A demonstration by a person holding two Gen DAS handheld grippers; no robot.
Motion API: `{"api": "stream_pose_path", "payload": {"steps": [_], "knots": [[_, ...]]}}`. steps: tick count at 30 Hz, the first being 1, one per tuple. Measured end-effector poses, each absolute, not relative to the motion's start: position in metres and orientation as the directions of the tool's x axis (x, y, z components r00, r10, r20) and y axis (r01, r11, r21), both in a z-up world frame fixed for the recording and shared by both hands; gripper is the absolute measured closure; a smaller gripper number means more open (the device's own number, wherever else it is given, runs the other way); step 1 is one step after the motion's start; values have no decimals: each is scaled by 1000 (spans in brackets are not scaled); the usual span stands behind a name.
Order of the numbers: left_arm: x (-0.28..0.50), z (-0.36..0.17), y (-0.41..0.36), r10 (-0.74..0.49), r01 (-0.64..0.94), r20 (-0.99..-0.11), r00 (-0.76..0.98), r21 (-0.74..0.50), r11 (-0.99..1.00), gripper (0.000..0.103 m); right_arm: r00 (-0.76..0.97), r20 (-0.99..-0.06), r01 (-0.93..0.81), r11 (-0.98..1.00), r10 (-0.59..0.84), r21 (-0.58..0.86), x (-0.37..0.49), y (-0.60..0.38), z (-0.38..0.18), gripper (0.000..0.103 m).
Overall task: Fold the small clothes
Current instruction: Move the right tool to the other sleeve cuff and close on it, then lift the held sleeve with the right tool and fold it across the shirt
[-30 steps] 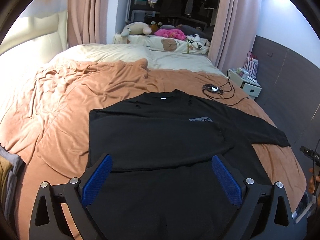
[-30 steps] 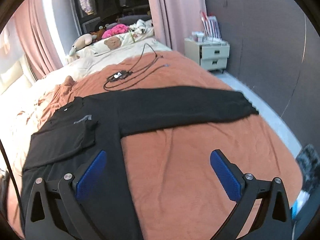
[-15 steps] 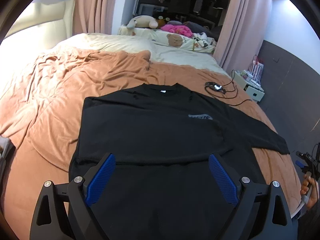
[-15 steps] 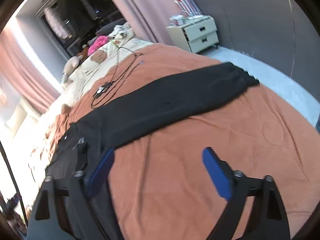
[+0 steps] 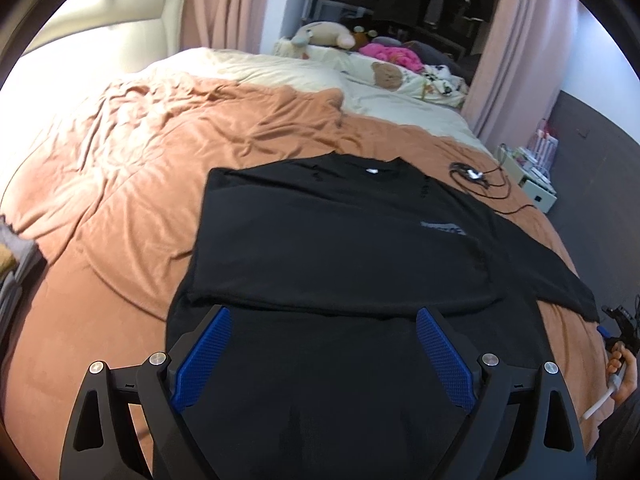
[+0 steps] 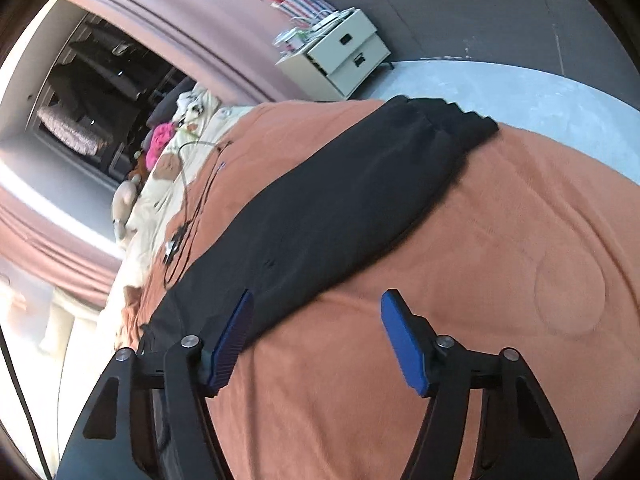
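Across the left wrist view, a black long-sleeved shirt lies flat on the orange blanket of a bed, collar at the far end, hem at the near end. Its left sleeve is folded across the chest; the other sleeve runs out to the right, the cuff close to the blanket's right edge. A small white tag sits at the collar and a grey chest print shows on the right side, both too small to read. The left gripper hovers over the near part of the shirt, jaws spread wide, nothing between the blue pads. Left of the shirt the blanket is broad and bare, though wrinkled; far right of it lies a black cable. At the right edge the right gripper and a hand show in part.

Down in the right wrist view, tilted, the right gripper is over bare blanket just right of the outstretched sleeve, its jaws closing with only blanket between them; the left pad overlaps the sleeve's near edge, contact unclear. Right of the sleeve the blanket is open up to the bed edge, with grey floor and a drawer unit beyond
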State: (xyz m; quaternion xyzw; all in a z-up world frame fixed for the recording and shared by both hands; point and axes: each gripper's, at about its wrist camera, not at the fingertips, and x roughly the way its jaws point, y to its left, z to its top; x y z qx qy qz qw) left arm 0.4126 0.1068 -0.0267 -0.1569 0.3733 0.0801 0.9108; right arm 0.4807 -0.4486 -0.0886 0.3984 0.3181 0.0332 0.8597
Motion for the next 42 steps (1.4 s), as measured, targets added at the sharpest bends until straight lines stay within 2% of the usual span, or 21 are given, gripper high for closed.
{"api": "stream_pose_path", "payload": {"steps": [2, 10, 15, 21, 23, 26, 31, 42], "knots": [[412, -32, 112, 32, -281, -711, 703, -237, 930, 9, 792, -525, 205, 675, 311, 709, 488, -452, -94, 46], [408, -49, 129, 52, -335, -719, 693, -258, 906, 9, 761, -584, 298, 649, 281, 700, 503, -454, -117, 58], [404, -52, 139, 67, -356, -723, 688, -255, 899, 9, 791, -548, 300, 608, 272, 735, 507, -457, -118, 65], [399, -57, 151, 94, -395, -729, 678, -254, 883, 9, 791, -560, 313, 622, 248, 718, 516, -455, -117, 76], [398, -62, 154, 99, -414, -734, 672, -261, 872, 10, 793, -558, 319, 613, 245, 723, 515, -455, -121, 88], [395, -68, 158, 97, -426, -740, 665, -269, 864, 13, 795, -555, 310, 621, 246, 719, 517, -453, -122, 100], [393, -79, 165, 90, -432, -749, 656, -276, 858, 15, 819, -537, 262, 701, 201, 663, 506, -440, -103, 101], [383, -87, 188, 69, -442, -745, 664, -317, 839, 16, 848, -468, 109, 780, 251, 616, 490, -388, -25, 101]]}}
